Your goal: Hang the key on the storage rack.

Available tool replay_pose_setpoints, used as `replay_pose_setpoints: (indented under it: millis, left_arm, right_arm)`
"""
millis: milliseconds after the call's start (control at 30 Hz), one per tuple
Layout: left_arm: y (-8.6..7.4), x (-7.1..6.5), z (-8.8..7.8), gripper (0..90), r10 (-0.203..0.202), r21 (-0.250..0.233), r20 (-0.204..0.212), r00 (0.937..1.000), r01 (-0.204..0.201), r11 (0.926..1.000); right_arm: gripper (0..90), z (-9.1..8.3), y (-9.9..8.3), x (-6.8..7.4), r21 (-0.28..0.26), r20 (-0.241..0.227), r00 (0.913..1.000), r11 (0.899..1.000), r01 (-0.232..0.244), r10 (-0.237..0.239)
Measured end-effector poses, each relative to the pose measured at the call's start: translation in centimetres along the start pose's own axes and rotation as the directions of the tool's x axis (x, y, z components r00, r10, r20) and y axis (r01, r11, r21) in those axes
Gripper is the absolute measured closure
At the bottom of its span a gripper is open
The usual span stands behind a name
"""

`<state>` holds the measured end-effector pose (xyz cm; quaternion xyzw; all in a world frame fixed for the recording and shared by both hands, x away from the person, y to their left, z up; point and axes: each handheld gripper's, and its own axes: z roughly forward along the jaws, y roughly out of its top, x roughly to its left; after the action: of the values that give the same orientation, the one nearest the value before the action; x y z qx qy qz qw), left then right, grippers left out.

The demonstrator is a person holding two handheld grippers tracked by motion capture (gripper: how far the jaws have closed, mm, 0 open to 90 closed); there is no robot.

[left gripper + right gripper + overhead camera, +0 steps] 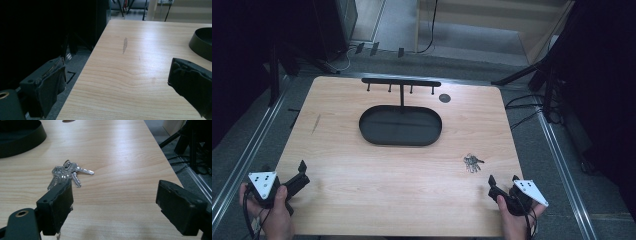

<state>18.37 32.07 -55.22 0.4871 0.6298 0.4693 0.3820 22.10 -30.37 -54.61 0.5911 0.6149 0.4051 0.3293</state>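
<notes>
A bunch of silver keys (pixel 472 162) lies flat on the wooden table (pixel 362 200), right of the middle. My right gripper (pixel 503 178) rests at the near right edge, just short of the keys and slightly right of them. In the right gripper view the keys (pixel 67 173) lie ahead, beyond the left jaw, and the right gripper (pixel 115 195) stands open with bare wood between its jaws. My left gripper (pixel 284 167) sits at the near left corner, open, over the table edge (pixel 82 72); the left gripper (pixel 120 75) holds nothing.
A black oval tray (pixel 401 125) sits at the table's middle back, with a black rack of hooks (pixel 401 82) standing behind it. A small dark disc (pixel 444 97) lies to the right of the rack. Cables and dark stands surround the table on the floor.
</notes>
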Motion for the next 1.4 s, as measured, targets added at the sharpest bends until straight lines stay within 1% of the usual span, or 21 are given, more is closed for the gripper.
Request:
replay_pose_setpoints:
  millis: [100,200,267,333,433,467,500,567,667,867,933,1033,1100,1133,1167,1233,1267,1300,1333,1367,1400]
  left_arm:
    - [0.0,0.0,-0.1,2.1,0.002,-0.009,0.002,1.0000,-0.002,1.0000]
    - [-0.1,0.0,-0.2,2.1,0.000,-0.012,0.002,1.0000,0.000,0.9999]
    - [-0.1,0.2,-0.1,2.1,-0.017,-0.014,0.001,0.9999,0.017,0.9998]
    - [-0.1,0.3,-0.2,2.1,-0.027,-0.013,0.001,0.9996,0.027,0.9996]
    - [-0.1,0.3,-0.2,2.1,-0.024,-0.016,-0.004,0.9997,0.024,0.9996]
    - [-0.1,0.2,-0.2,2.1,-0.023,-0.016,-0.004,0.9997,0.023,0.9996]
    - [-0.1,0.2,-0.2,2.2,-0.019,-0.019,-0.002,0.9998,0.019,0.9996]
    - [-0.1,0.2,-0.2,2.1,-0.009,-0.021,0.001,1.0000,0.009,0.9997]
    - [-0.1,0.0,-0.2,2.2,0.005,-0.024,-0.008,1.0000,-0.005,0.9997]
    - [-0.1,-0.1,-0.2,2.1,0.008,-0.024,-0.015,0.9999,-0.008,0.9997]
    - [-0.1,-0.2,-0.3,2.1,0.016,-0.026,-0.022,0.9996,-0.017,0.9995]
    - [-0.1,-0.3,-0.3,2.1,0.023,-0.032,-0.025,0.9994,-0.023,0.9992]
    - [-0.1,-0.2,-0.3,2.1,0.021,-0.032,-0.024,0.9995,-0.022,0.9993]
    - [-0.1,-0.2,-0.3,2.1,0.016,-0.031,-0.023,0.9996,-0.017,0.9994]
    - [-0.1,-0.2,-0.3,2.1,0.014,-0.030,-0.022,0.9997,-0.015,0.9994]
    - [-0.1,-0.2,-0.3,2.1,0.014,-0.030,-0.022,0.9997,-0.015,0.9995]
    - [-0.1,-0.2,-0.3,2.1,0.016,-0.030,-0.022,0.9996,-0.017,0.9994]
    - [-0.1,-0.2,-0.3,2.1,0.019,-0.030,-0.024,0.9995,-0.019,0.9994]
    - [-0.1,-0.3,-0.3,2.1,0.022,-0.031,-0.030,0.9993,-0.023,0.9992]
    - [-0.1,-0.3,-0.3,2.1,0.022,-0.031,-0.030,0.9993,-0.023,0.9992]
    - [-0.1,-0.3,-0.3,2.1,0.029,-0.031,-0.033,0.9990,-0.030,0.9991]
  right_arm:
    - [15.1,0.2,0.1,0.0,0.021,0.024,0.9997,1.000,-0.002,0.001]
    - [15.1,0.4,0.1,0.1,0.035,0.023,0.9997,0.999,0.004,-0.005]
    - [15.1,0.5,0.3,0.3,0.073,0.002,0.9990,0.996,0.045,-0.045]
    - [15.2,0.5,0.4,0.4,0.079,-0.004,0.9985,0.995,0.055,-0.055]
    - [15.2,0.3,1.6,0.8,0.108,-0.031,0.9955,0.990,0.092,-0.089]
    - [15.2,0.3,1.6,0.8,0.108,-0.031,0.9955,0.990,0.092,-0.089]
    - [15.3,0.2,2.6,0.9,0.120,-0.029,0.9939,0.987,0.109,-0.107]
    - [15.3,0.2,2.9,1.0,0.123,-0.028,0.9933,0.986,0.115,-0.112]
    - [15.2,0.3,4.2,1.4,0.147,-0.037,0.9904,0.980,0.138,-0.134]
    - [15.3,1.2,6.1,2.6,0.186,-0.061,0.9823,0.965,0.185,-0.177]
    - [15.2,1.4,6.3,2.8,0.192,-0.062,0.9815,0.963,0.190,-0.181]
    - [15.2,2.0,7.1,3.4,0.227,-0.064,0.9778,0.951,0.209,-0.199]
    - [15.2,2.5,7.8,3.7,0.267,-0.080,0.9750,0.938,0.222,-0.207]
    - [15.2,3.0,8.5,3.9,0.295,-0.100,0.9700,0.924,0.242,-0.222]
    - [15.2,3.0,8.5,3.9,0.295,-0.100,0.9700,0.924,0.242,-0.222]
    - [15.2,3.4,9.1,4.1,0.318,-0.106,0.9671,0.914,0.253,-0.231]
    - [15.2,3.8,9.9,4.3,0.338,-0.110,0.9661,0.905,0.257,-0.234]
    - [15.2,3.8,9.9,4.3,0.338,-0.110,0.9661,0.905,0.257,-0.234]
    - [15.2,4.2,10.7,4.5,0.361,-0.117,0.9679,0.898,0.250,-0.223]
    - [15.2,4.2,10.7,4.5,0.361,-0.117,0.9679,0.898,0.250,-0.223]
    - [15.3,4.4,10.9,4.5,0.370,-0.123,0.9676,0.894,0.251,-0.220]
